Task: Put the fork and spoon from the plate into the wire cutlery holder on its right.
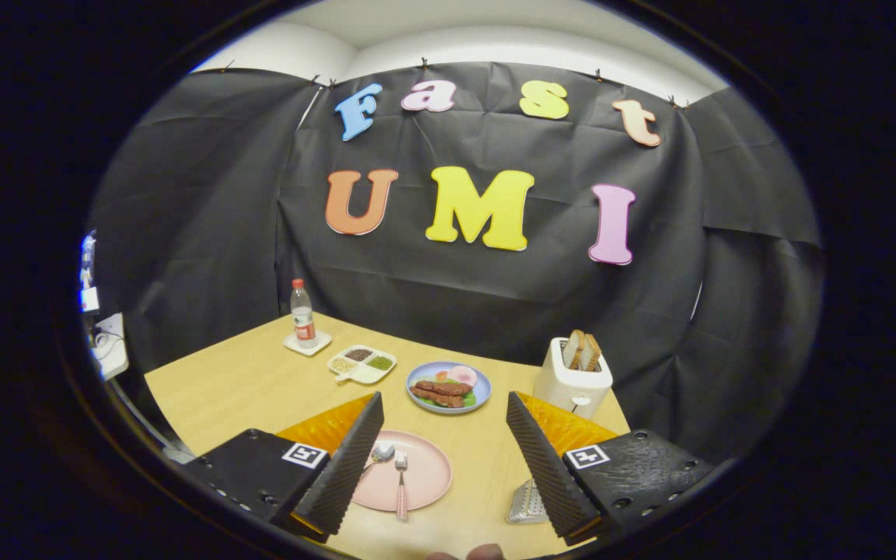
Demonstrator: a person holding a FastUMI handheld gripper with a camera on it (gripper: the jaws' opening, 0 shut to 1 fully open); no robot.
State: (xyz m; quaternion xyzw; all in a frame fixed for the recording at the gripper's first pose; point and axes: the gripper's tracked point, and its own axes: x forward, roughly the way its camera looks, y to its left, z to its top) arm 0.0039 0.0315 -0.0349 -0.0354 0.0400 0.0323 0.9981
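Note:
A pink plate (pixel 425 470) lies on the wooden table between my two fingers, closer to the left one. On it rest a fork (pixel 401 484) with a pink handle and, to its left, a spoon (pixel 381 453) whose handle is partly hidden behind the left finger (pixel 343 467). The wire cutlery holder (pixel 526 504) stands to the right of the plate, mostly hidden behind the right finger (pixel 545 467). My gripper (pixel 445 467) hangs above the table, open wide, with nothing between its fingers.
Beyond the plate sits a blue plate of food (pixel 448 386). A white toaster with bread slices (pixel 574 375) stands to its right. Further left are a divided snack tray (pixel 362 363) and a water bottle (pixel 302 313) on a coaster. A fingertip shows at the near table edge.

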